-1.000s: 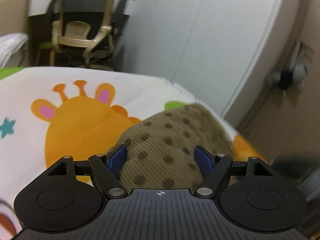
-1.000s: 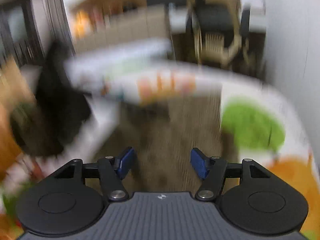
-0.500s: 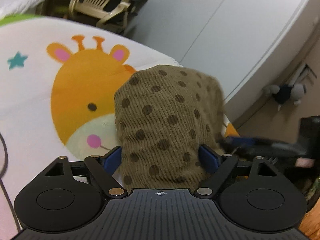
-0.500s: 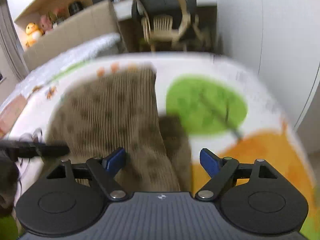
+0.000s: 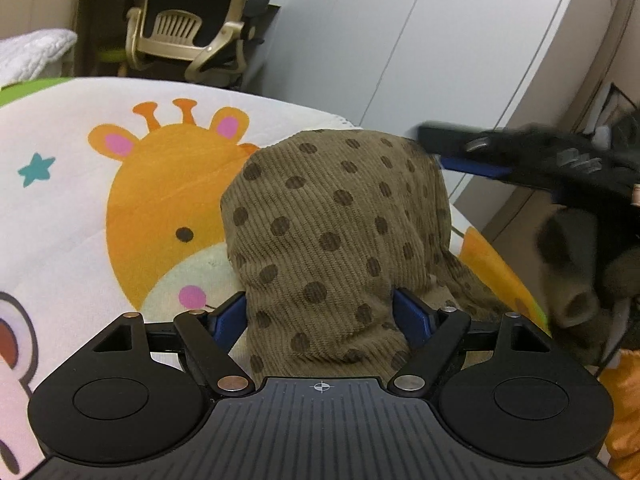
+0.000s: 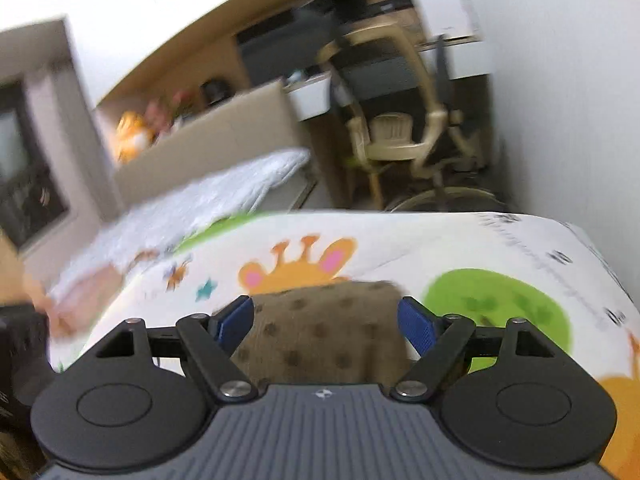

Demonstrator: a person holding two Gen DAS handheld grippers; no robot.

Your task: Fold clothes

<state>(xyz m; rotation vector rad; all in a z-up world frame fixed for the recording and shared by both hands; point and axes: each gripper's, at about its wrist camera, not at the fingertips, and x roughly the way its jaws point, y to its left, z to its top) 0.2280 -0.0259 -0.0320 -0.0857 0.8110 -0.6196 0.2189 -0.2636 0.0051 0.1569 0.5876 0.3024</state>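
Note:
A brown corduroy garment with dark dots lies in a folded heap on a cartoon giraffe mat. My left gripper is open with its blue pads on either side of the garment's near end. My right gripper is open and the garment shows between its pads; whether they touch it I cannot tell. In the left wrist view the right gripper is blurred at the garment's far right edge.
A beige office chair stands beyond the mat's far edge beside a white wall. A white blanket lies at the far left. A green patch on the mat is at the right.
The right gripper has swung up and along the garment's right side, its view now tilted and blurred. The left gripper has stayed at the garment's near end, tilting slightly up.

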